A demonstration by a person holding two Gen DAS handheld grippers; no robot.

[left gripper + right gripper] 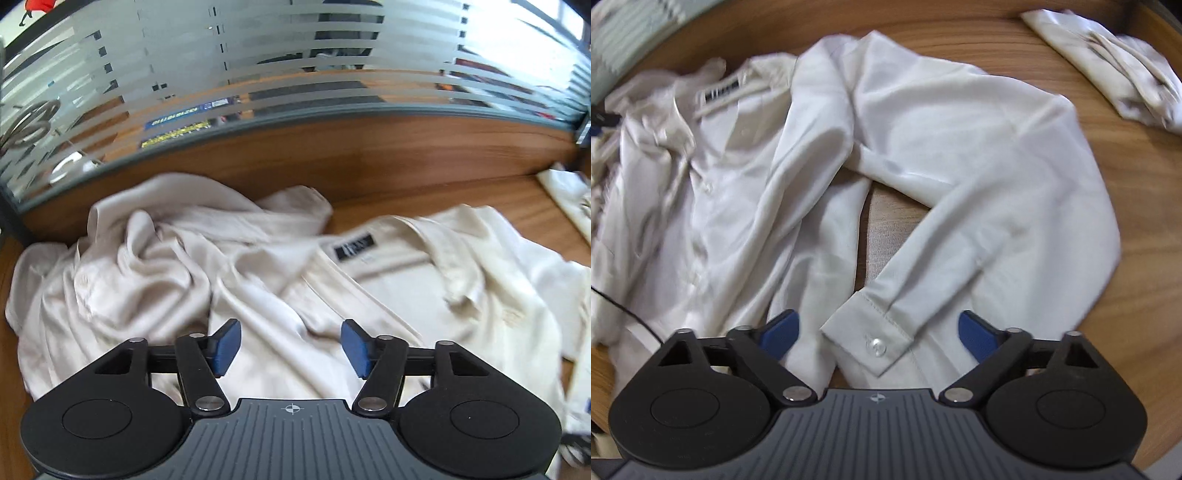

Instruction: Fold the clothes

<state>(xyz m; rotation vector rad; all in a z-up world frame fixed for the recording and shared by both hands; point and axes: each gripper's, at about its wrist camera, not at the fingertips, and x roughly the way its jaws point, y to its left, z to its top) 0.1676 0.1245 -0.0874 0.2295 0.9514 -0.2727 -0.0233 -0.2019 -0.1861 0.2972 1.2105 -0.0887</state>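
Observation:
A cream long-sleeved shirt (258,273) lies crumpled on the wooden table (406,166), its collar with a black label (354,246) facing up. My left gripper (291,345) is open and empty, hovering over the shirt's middle. In the right wrist view the shirt (960,140) spreads across the table (1137,236), one sleeve bent back toward me. Its buttoned cuff (871,338) lies between the open blue pads of my right gripper (877,334), which holds nothing.
A folded cream garment (1108,62) lies at the table's far right, also seen in the left wrist view (569,195). A striped frosted glass partition (258,74) stands along the table's back edge. A black cable (624,310) crosses the shirt at the left.

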